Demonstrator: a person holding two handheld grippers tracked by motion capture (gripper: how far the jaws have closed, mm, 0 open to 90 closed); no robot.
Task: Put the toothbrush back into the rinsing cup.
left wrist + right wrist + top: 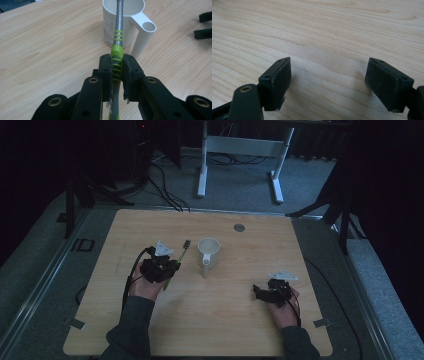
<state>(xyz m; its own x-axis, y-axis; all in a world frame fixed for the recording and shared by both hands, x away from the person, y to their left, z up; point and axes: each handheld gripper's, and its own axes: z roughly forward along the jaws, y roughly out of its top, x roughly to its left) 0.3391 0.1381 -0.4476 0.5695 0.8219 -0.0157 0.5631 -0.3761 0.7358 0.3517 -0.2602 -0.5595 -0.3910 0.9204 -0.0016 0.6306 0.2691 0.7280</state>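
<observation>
My left gripper [174, 265] is shut on a slim brush-like tool [117, 65] with a green and grey handle. Its grey shaft [119, 17] points up and to the right, toward the rim of a white cup [208, 251], and its dark tip [186, 242] hangs just left of that cup. The cup [126, 23] stands upright in the middle of the wooden table [225, 315], its long handle turned toward me. My right gripper [257, 292] rests low at the front right, open, with bare wood between its pads [278, 82].
A small grey disc [239, 227] is set into the table near its far edge. Bits of tape [323, 323] mark the front corners. Beyond the table stand a white desk frame [240, 150], dark stands and floor cables. My right gripper's jaws show far right in the left gripper view.
</observation>
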